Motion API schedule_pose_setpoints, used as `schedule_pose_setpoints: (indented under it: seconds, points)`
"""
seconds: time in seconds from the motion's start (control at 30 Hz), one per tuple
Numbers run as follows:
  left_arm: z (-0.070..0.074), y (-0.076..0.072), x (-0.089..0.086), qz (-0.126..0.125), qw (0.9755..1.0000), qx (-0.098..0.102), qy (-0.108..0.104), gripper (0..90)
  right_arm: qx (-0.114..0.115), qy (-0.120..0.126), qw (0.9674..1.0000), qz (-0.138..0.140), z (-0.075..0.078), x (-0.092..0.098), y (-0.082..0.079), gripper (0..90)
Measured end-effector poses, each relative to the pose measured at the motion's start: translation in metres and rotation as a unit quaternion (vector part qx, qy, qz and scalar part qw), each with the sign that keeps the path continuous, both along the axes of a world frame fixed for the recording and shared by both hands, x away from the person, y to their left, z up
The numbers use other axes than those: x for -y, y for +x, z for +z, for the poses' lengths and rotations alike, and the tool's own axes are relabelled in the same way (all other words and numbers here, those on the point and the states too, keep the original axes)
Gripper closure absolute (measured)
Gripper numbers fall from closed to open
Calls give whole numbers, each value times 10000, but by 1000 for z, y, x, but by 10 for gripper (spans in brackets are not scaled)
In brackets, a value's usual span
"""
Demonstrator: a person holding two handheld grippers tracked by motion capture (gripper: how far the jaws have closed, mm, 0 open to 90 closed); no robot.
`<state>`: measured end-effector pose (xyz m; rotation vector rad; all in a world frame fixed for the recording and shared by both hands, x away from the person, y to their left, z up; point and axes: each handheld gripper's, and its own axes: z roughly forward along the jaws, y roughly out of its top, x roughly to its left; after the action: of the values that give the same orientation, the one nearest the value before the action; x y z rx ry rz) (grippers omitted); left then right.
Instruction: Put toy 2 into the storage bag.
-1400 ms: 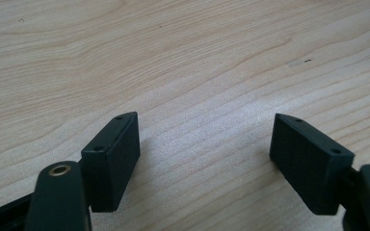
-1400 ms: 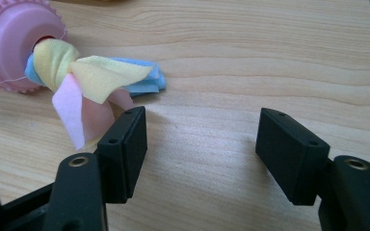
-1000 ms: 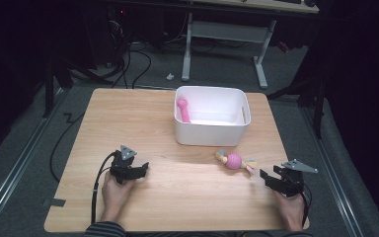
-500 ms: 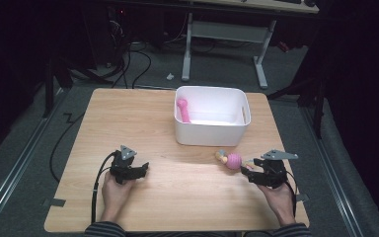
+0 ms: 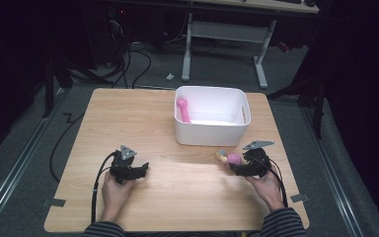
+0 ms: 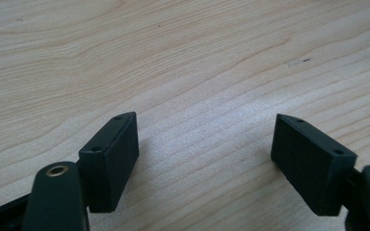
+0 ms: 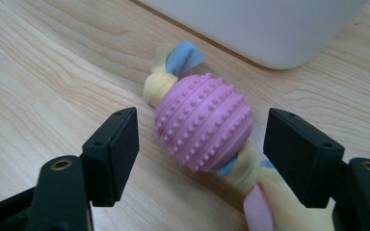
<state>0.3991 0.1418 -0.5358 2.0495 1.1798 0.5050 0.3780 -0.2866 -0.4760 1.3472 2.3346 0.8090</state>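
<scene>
Left tool (image 5: 143,168): held in the person's left hand (image 5: 114,191) at the near left of the wooden table (image 5: 128,118), lying low on the wood, cable trailing toward the near edge. Its jaws stand wide apart in the left gripper view, with bare wood grain between them and nothing gripped.

White bin (image 5: 212,133): rectangular, open-topped, on the far middle of the table. A pink toy (image 5: 183,109) leans against its inner left wall.

Knobbly pink ball toy (image 7: 203,127): a ribbed, studded pink ball with knotted cloth tails in yellow, blue and pink at both ends, lying on the table just in front of the bin's near right corner.

Right tool (image 7: 200,139): held in the person's right hand (image 5: 266,186) at the near right of the table, pointed at the ball toy. Its jaws stand wide, one on each side of the ball, a gap between each pad and the ball, though the right jaw lies close against a cloth tail. Not gripped.
</scene>
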Motion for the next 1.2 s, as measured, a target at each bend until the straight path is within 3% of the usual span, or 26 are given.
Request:
schedule_pose_setpoints:
  seconds: [0.1,0.33,0.57,0.9,1.2]
  points:
    - [0,0,0,0,10000,-2,-1,255,10,-163,9999,9,-1,-4,5,283]
    - [0,0,-1,-6,10000,-10,-32,256,-174,-252,9995,57,-10,-7,12,330]
    - [0,0,-1,-3,10000,-11,-43,255,-101,-334,9994,64,-11,-9,11,342]
    - [0,0,-1,-3,10000,-9,-41,255,-23,-195,9996,187,-2,-5,2,347]
    - [0,0,-1,-7,10000,-23,-66,255,150,165,9995,213,19,7,-11,348]
